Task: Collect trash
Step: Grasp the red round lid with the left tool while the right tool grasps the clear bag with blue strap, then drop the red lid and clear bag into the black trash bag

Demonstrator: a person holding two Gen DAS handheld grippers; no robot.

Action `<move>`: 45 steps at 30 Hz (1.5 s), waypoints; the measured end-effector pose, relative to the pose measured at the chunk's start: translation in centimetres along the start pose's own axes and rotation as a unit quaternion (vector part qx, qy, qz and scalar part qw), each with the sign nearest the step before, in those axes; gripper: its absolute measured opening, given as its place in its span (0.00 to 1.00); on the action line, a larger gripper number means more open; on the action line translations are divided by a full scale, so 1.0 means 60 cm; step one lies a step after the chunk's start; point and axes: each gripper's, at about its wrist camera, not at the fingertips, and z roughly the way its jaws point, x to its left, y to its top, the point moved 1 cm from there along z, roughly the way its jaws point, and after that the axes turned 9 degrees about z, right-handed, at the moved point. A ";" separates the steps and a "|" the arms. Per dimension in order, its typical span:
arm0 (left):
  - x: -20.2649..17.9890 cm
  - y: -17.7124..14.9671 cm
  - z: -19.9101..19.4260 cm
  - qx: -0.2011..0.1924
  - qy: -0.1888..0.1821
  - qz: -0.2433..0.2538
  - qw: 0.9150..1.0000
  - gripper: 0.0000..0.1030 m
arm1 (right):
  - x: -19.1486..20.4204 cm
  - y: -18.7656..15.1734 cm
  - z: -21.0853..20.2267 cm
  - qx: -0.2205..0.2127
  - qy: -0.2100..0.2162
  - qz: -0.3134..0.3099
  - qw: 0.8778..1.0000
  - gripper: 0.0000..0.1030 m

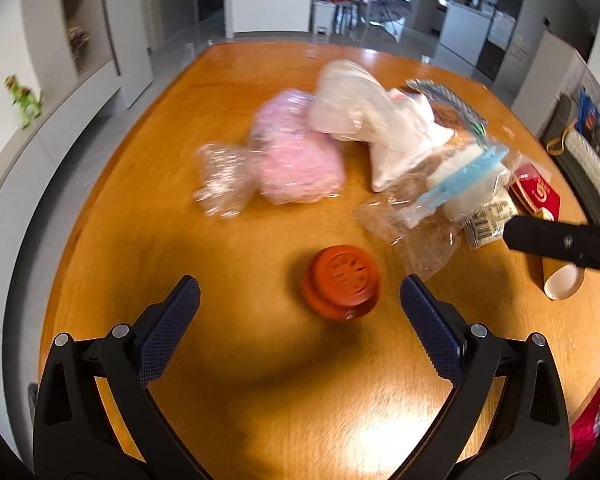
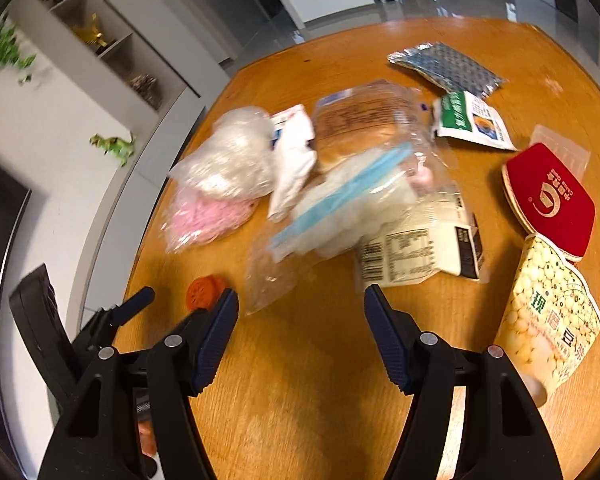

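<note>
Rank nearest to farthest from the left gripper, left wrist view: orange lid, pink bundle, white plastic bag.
From the left gripper, jaws open and empty:
1. Orange lid, just ahead, slightly right of centre.
2. Pink bundle, mid-table, slightly left.
3. White plastic bag, behind the pink one, farther back.
</note>
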 end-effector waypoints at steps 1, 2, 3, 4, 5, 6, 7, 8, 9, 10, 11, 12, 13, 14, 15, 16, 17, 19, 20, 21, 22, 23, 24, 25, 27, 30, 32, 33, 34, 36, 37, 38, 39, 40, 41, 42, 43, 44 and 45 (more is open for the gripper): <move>-0.008 0.004 0.009 0.004 0.001 0.008 1.000 0.94 | -0.001 0.005 0.003 0.002 0.003 0.007 1.000 0.65; -0.015 0.009 0.018 0.007 0.002 0.017 1.000 0.94 | 0.000 0.011 0.005 0.005 0.005 0.014 1.000 0.65; -0.020 0.013 0.026 0.009 0.001 0.022 1.000 0.94 | -0.003 0.018 0.012 0.008 0.007 0.022 1.000 0.65; -0.025 0.015 0.033 0.008 0.001 0.027 1.000 0.94 | -0.004 0.023 0.018 0.011 0.010 0.028 0.999 0.61; -0.028 0.018 0.039 0.008 0.004 0.033 0.999 0.92 | -0.007 0.026 0.021 0.015 0.014 0.032 0.999 0.59; -0.032 0.020 0.046 0.007 0.008 0.040 0.999 0.80 | -0.008 0.031 0.028 0.021 0.017 0.041 0.999 0.57; -0.032 0.021 0.053 0.012 0.006 0.045 0.999 0.68 | -0.008 0.035 0.035 0.026 0.020 0.048 0.998 0.54; -0.030 0.022 0.062 0.020 -0.001 0.043 0.999 0.56 | -0.008 0.038 0.042 0.029 0.021 0.056 0.998 0.52; -0.027 0.021 0.058 0.010 -0.001 0.044 0.999 0.47 | -0.007 0.037 0.044 0.030 0.021 0.060 0.997 0.48; -0.024 0.022 0.055 0.009 -0.004 0.045 0.999 0.44 | -0.006 0.038 0.049 0.031 0.022 0.066 0.997 0.46; -0.020 0.022 0.053 0.011 -0.001 0.046 0.999 0.44 | -0.005 0.038 0.051 0.031 0.022 0.070 0.997 0.44; -0.014 0.021 0.049 0.010 -0.011 0.041 0.999 0.44 | -0.003 0.041 0.056 0.029 0.018 0.072 0.997 0.37; -0.012 0.020 0.048 0.010 -0.016 0.038 0.999 0.44 | -0.002 0.042 0.060 0.027 0.016 0.071 0.997 0.18; -0.007 0.019 0.043 0.011 -0.022 0.034 0.999 0.44 | -0.001 0.042 0.061 0.023 0.018 0.068 0.997 0.13; -0.002 0.016 0.037 0.009 -0.025 0.029 0.999 0.44 | 0.001 0.042 0.059 0.017 0.020 0.064 0.998 0.10; 0.002 0.014 0.029 0.005 -0.027 0.026 0.999 0.44 | 0.004 0.041 0.056 0.013 0.019 0.062 0.998 0.08; 0.006 0.012 0.018 0.001 -0.028 0.024 0.999 0.44 | 0.005 0.038 0.049 0.006 0.018 0.059 0.998 0.08; 0.013 0.010 0.003 -0.007 -0.025 0.020 0.999 0.44 | 0.006 0.032 0.034 -0.003 0.018 0.054 0.998 0.07; 0.018 0.008 -0.008 -0.011 -0.025 0.017 0.999 0.44 | 0.005 0.026 0.021 -0.008 0.021 0.056 0.998 0.07; 0.022 0.005 -0.018 -0.015 -0.023 0.014 1.000 0.44 | 0.003 0.026 0.015 -0.011 0.024 0.056 0.998 0.07; 0.023 0.004 -0.023 -0.018 -0.021 0.011 1.000 0.44 | 0.005 0.018 0.002 -0.017 0.028 0.055 0.998 0.07; 0.028 -0.001 -0.035 -0.023 -0.019 0.007 1.000 0.44 | 0.005 0.011 -0.009 -0.020 0.030 0.053 0.998 0.07; 0.029 -0.003 -0.040 -0.025 -0.019 0.004 1.000 0.44 | 0.007 0.005 -0.017 -0.021 0.032 0.049 0.998 0.07; 0.032 -0.009 -0.051 -0.028 -0.018 0.002 0.999 0.44 | 0.009 -0.002 -0.024 -0.022 0.034 0.045 0.998 0.07; 0.038 -0.020 -0.065 -0.034 -0.015 -0.003 0.999 0.44 | 0.024 -0.023 -0.040 -0.024 0.040 0.033 0.998 0.07; 0.051 -0.042 -0.087 -0.044 -0.010 -0.011 0.999 0.44 | 0.050 -0.061 -0.054 -0.024 0.050 0.008 0.998 0.07; 0.064 -0.060 -0.108 -0.051 -0.001 -0.018 0.999 0.44 | 0.074 -0.082 -0.057 -0.020 0.055 -0.009 0.998 0.07; 0.073 -0.069 -0.116 -0.054 0.004 -0.022 0.998 0.44 | 0.090 -0.096 -0.057 -0.015 0.060 -0.021 0.998 0.07; 0.086 -0.081 -0.129 -0.057 0.011 -0.028 0.998 0.44 | 0.104 -0.107 -0.055 -0.011 0.063 -0.030 0.998 0.07; 0.112 -0.113 -0.151 -0.061 0.026 -0.043 0.997 0.44 | 0.138 -0.132 -0.048 0.001 0.071 -0.050 0.996 0.07; 0.126 -0.126 -0.162 -0.062 0.035 -0.051 0.996 0.44 | 0.155 -0.143 -0.042 0.007 0.075 -0.060 0.995 0.07; 0.140 -0.142 -0.174 -0.063 0.045 -0.059 0.995 0.44 | 0.171 -0.155 -0.036 0.014 0.079 -0.070 0.994 0.07; 0.155 -0.155 -0.182 -0.063 0.052 -0.063 0.995 0.44 | 0.192 -0.171 -0.027 0.023 0.085 -0.083 0.993 0.07; 0.173 -0.174 -0.197 -0.062 0.066 -0.073 0.993 0.44 | 0.207 -0.182 -0.022 0.029 0.089 -0.092 0.991 0.07; 0.187 -0.188 -0.205 -0.062 0.076 -0.080 0.992 0.44 | 0.225 -0.195 -0.014 0.037 0.093 -0.103 0.990 0.07; 0.205 -0.206 -0.218 -0.062 0.088 -0.089 0.990 0.44 | 0.246 -0.211 -0.005 0.047 0.098 -0.117 0.987 0.07; 0.225 -0.227 -0.231 -0.061 0.101 -0.102 0.988 0.44 | 0.265 -0.224 0.002 0.055 0.102 -0.128 0.985 0.07; 0.241 -0.243 -0.241 -0.060 0.109 -0.112 0.986 0.44 | 0.282 -0.238 0.009 0.062 0.107 -0.140 0.982 0.07; 0.259 -0.263 -0.252 -0.059 0.119 -0.127 0.983 0.44 | 0.301 -0.255 0.018 0.070 0.112 -0.155 0.979 0.07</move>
